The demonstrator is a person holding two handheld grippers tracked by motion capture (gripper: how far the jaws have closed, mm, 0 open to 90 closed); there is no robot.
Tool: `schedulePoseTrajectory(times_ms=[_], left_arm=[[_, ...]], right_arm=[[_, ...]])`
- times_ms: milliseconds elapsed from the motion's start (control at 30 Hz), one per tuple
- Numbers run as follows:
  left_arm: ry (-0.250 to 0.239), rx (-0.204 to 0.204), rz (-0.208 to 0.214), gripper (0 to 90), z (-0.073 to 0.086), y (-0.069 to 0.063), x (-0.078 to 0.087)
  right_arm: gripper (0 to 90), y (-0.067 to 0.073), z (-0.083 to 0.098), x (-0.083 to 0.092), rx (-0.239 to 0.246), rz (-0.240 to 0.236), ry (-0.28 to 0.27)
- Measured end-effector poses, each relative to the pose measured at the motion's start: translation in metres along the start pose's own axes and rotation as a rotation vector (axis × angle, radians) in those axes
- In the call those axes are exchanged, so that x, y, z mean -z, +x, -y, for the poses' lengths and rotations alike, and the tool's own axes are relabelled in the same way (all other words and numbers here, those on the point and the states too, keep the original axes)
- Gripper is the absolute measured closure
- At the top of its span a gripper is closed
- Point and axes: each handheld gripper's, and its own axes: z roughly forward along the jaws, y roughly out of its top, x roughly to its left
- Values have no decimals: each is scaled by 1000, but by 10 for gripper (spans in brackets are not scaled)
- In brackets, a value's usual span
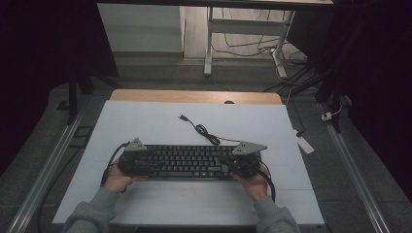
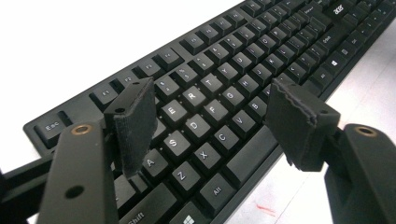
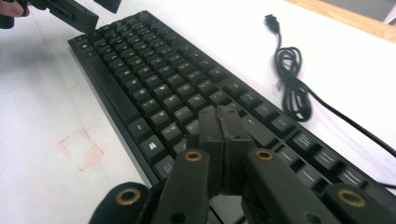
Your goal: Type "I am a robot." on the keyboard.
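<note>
A black keyboard (image 1: 187, 161) lies across the white board, its cable (image 1: 204, 130) coiled behind it. My left gripper (image 1: 147, 167) hovers over the keyboard's left end. In the left gripper view the left gripper (image 2: 210, 112) is open, its pads spread above the letter keys of the keyboard (image 2: 224, 79) with nothing between them. My right gripper (image 1: 232, 166) is over the keyboard's right end. The right gripper view has the right gripper (image 3: 220, 126) shut, pads pressed together and empty, just above the keys (image 3: 154, 79). The left gripper (image 3: 79, 11) appears far off at the top left of that view.
The white board (image 1: 145, 116) covers a wooden table whose back edge (image 1: 194, 96) shows. The coiled cable (image 3: 292, 79) ends in a loose plug (image 3: 271, 21). A faint red square mark (image 3: 79, 149) sits on the board in front of the keyboard. A power strip (image 1: 305, 143) lies on the floor at the right.
</note>
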Motion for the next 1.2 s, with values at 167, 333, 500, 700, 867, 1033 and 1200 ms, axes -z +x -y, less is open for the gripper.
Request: schedulePoseTrajectory(times_ms=[167,333,500,700,867,1033,1200], left_arm=[[9,-1,0,320,1,0,-2],[16,-1,5,308,1,0,-4],[17,-3,7,304,0,1,-6],[20,-10,7,299,0,-1,-7],[21,-9,5,296,0,0,-7],[25,-12,6,291,0,0,-8],[25,-12,7,289,0,1,-8]], right_arm=[[895,4,-8,-21,2,-23,30],[896,8,-15,-43,-8,-48,48],[895,13,-20,-58,-5,-60,66],[895,18,-24,-73,4,-67,84],[895,16,-24,-85,1,-62,102],[895,13,-23,-91,-3,-52,114],[895,12,-23,-95,-6,-48,113]])
